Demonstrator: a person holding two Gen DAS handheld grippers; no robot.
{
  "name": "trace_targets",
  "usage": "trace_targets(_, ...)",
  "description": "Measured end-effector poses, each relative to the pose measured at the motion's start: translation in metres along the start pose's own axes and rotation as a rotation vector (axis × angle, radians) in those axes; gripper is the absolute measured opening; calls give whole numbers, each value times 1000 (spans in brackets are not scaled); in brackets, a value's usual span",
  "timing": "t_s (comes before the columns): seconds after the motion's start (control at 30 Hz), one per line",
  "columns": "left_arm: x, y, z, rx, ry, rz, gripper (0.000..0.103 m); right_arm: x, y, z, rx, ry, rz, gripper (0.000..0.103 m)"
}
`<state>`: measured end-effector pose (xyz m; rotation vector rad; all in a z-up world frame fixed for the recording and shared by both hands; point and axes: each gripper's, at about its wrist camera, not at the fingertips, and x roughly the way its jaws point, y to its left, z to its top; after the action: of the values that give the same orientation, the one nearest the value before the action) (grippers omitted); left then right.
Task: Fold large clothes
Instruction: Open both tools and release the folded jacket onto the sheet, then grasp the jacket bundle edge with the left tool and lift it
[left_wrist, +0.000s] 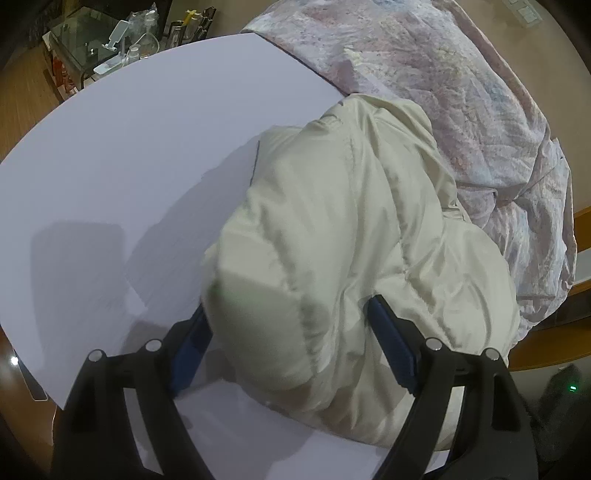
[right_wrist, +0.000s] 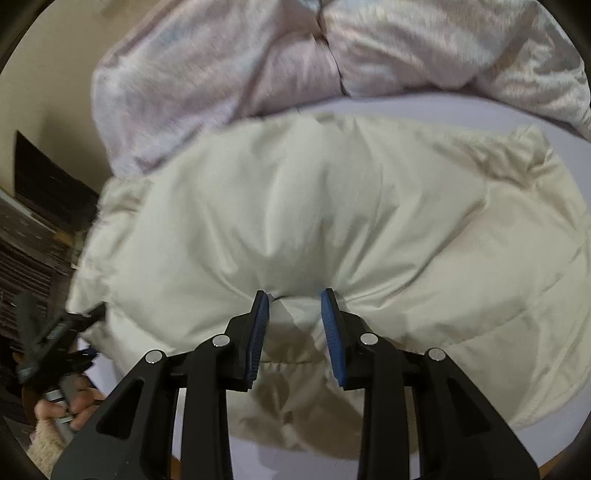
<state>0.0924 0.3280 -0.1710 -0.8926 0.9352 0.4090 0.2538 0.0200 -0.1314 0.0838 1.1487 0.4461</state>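
A cream padded jacket (left_wrist: 343, 229) is seen bundled on a white board (left_wrist: 129, 166), at the side of the board nearest a rumpled floral quilt (left_wrist: 461, 85); no brand, label or writing can be read on it; in the left wrist view its long axis runs from the near edge of the board away toward the quilt, and which end is collar or hem cannot be told, though a dark seam or zip line (left_wrist: 255, 162) is shown along its left edge. The left gripper (left_wrist: 291, 347) is held with its jaws spread wide on either side of a puffed fold of the jacket; the blue pads (left_wrist: 391, 343) are seen beside the fabric, and a grip is not shown. In the right wrist view the jacket (right_wrist: 325, 221) is laid crosswise, quilt (right_wrist: 258, 66) behind it; the right gripper (right_wrist: 295, 325) is partly closed, with a pinch of cream fabric gathered between its blue pads (right_wrist: 258, 332); whether the pads press it cannot be told, the picture being blurred. At the lower left of that view a hand (right_wrist: 70, 410) is seen on the other gripper's handle. Beyond the far corner of the board a glass-topped table (left_wrist: 85, 33) with bottles and clutter is seen; no text is legible there.
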Motion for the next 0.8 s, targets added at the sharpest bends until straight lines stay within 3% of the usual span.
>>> trace_targets(0.23,0,-6,4,11,-14,-14,86,26,5,-9,-90,-30,-69,32)
trace_targets(0.7,18,10,12,-120,-16,-93,92,28,3,-9,-108,-75,-55,32)
trace_targets(0.8,18,11,16,-139,-18,-131,78,27,3,-10,-112,-75,-56,32)
